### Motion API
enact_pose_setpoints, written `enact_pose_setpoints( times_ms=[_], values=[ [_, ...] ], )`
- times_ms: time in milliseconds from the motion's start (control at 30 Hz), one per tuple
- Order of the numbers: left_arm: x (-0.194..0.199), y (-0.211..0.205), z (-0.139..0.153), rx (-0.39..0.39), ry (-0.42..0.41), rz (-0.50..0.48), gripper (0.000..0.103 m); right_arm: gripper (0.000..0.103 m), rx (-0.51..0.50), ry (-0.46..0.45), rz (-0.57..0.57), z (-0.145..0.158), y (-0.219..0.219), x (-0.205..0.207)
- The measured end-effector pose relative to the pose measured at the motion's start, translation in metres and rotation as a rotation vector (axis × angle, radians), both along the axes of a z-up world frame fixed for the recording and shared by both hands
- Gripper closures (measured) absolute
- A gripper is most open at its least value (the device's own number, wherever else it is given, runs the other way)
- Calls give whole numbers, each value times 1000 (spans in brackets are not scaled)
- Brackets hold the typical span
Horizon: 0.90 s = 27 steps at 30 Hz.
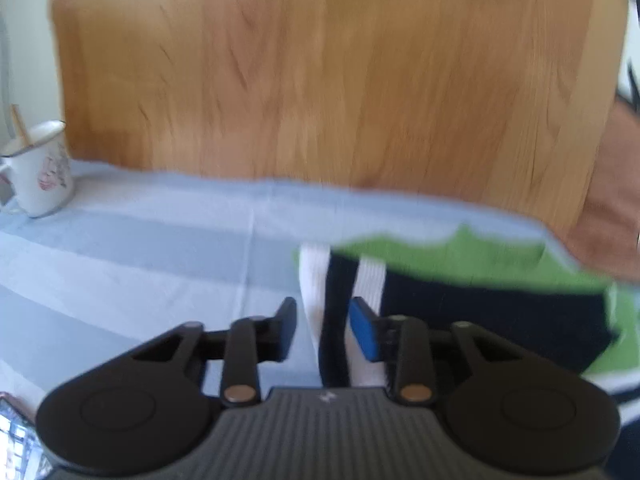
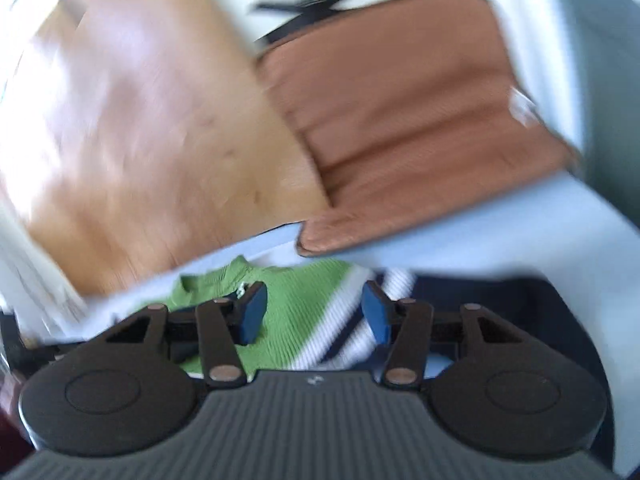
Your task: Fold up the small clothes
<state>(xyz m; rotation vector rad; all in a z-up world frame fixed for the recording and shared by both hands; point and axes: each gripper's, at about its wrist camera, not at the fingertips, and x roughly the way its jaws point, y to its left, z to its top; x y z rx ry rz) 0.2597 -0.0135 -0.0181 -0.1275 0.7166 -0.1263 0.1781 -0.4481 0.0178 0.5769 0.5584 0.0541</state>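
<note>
A small knitted garment (image 1: 460, 292) in green, navy and white stripes lies on the blue striped cloth (image 1: 140, 256) at the right. My left gripper (image 1: 323, 330) is open over the garment's left striped edge, fingers either side of a white and navy band. In the right wrist view the garment (image 2: 304, 312) lies just below my right gripper (image 2: 312, 312), which is open, its fingers spread over the green and striped part. Both views are blurred by motion.
A white enamel mug (image 1: 40, 168) with a stick in it stands at the far left on the cloth. Beyond the cloth's edge is wooden floor (image 1: 320, 80). A brown cushion (image 2: 420, 120) lies just past the garment in the right wrist view.
</note>
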Motion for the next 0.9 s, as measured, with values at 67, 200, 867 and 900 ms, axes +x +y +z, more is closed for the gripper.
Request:
enact_pose_setpoints(
  times_ms=[67,200,867,900],
  values=[
    [-3,2,11,-71,-31,-4,71,47,68,9,-48,-5,-8,-23],
    [5,-33,7,-93,-25,-119,71,46,186,36,-146,-18,-16,-44],
    [17,-16,-17,-277,-49,-128,61,100,-423,-273,-94,73,113,50],
    [15,-7,-14,-285,-63,-108,61,100,-440,-270,2,74,138,54]
  ],
)
